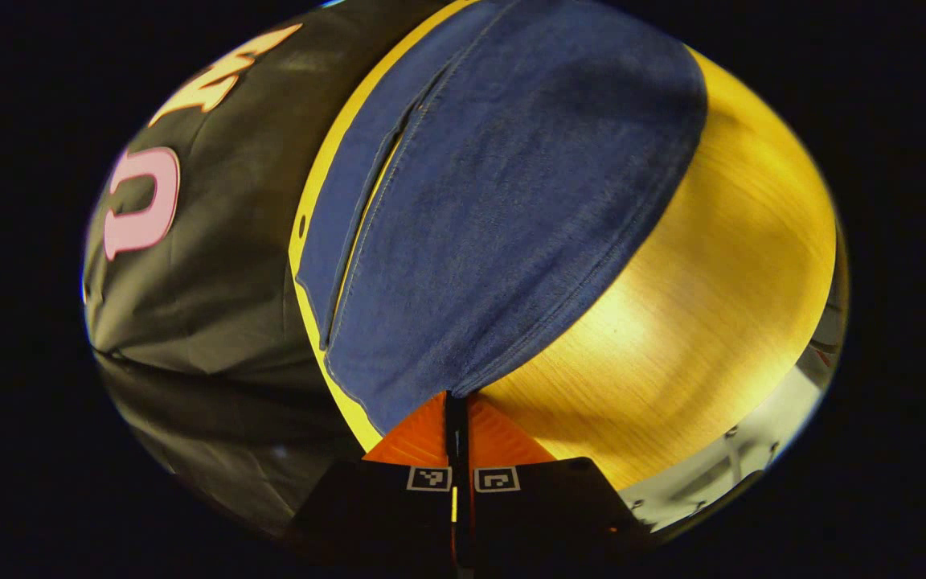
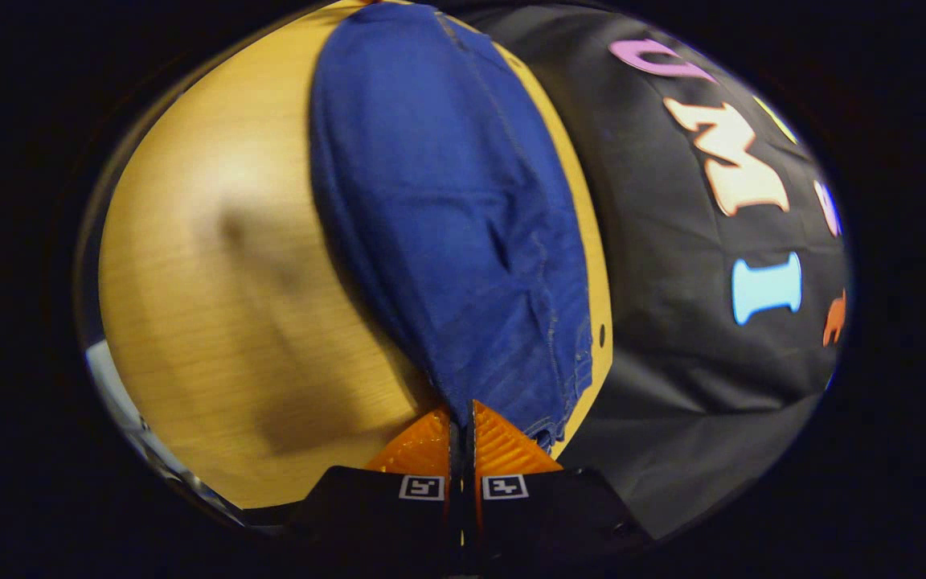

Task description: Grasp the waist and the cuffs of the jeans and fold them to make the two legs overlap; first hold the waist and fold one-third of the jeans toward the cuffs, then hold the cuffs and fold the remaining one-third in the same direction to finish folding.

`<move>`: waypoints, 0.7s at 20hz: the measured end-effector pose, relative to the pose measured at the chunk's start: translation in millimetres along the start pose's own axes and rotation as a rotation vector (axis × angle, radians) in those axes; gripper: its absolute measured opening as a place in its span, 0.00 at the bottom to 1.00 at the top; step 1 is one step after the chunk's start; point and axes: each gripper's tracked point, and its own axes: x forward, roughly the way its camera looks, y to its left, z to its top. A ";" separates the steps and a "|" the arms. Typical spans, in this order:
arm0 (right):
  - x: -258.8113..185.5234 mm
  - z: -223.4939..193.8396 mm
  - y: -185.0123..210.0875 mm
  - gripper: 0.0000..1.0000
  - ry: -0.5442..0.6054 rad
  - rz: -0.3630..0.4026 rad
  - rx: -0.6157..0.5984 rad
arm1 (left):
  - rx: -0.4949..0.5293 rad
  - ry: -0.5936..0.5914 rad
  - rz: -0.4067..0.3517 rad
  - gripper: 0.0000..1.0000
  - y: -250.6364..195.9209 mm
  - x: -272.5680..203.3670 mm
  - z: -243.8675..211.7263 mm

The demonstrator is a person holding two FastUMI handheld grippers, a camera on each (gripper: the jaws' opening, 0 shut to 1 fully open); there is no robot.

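The left gripper [image 1: 456,402] has its two fingers drawn together with only a thin dark slit between them, and the denim edge of the jeans [image 1: 503,185] runs straight into that slit, so it looks clamped on the cloth. From there the fabric spreads away over the wooden surface [image 1: 720,305], with a long seam and a narrow opening along its far side where one layer lies on another. The corner held here seems plain and hemmed; whether it is waist or cuff I cannot tell.

The right gripper [image 2: 461,414] stands the same way: fingers closed, the fabric's tip pinched between them. In the right gripper view the jeans [image 2: 439,209] stretch forward as a long band lying close to the far edge of the surface [image 2: 214,322], beside the booth's black cloth wall [image 2: 696,338]. A rumpled hem shows just beside the fingers, with slight creases above it.

My judgement is that both ends of one edge are gripped and the fold is about to be carried or laid. To do it well, lift both grippers together and level, keeping the cloth between them lightly taut so the layers do not slide apart. Move them in parallel, and lower them at once so the edge lands straight. Mind the far edge: the jeans lie near it, and drifting outward could let cloth hang off.
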 end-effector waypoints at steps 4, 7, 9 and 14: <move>-8.8 12.2 -32.3 0.03 -0.005 -0.074 0.069 | -0.048 0.013 0.005 0.00 11.2 -5.4 7.9; -12.4 20.1 -60.9 0.03 0.017 -0.113 0.158 | -0.135 0.017 0.025 0.00 37.5 -19.0 14.0; -15.3 30.7 -83.7 0.03 0.013 -0.158 0.222 | -0.205 0.010 0.048 0.00 55.4 -23.7 20.9; -10.1 51.3 -136.1 0.03 -0.003 -0.260 0.328 | -0.272 -0.011 0.088 0.00 91.2 -54.7 46.1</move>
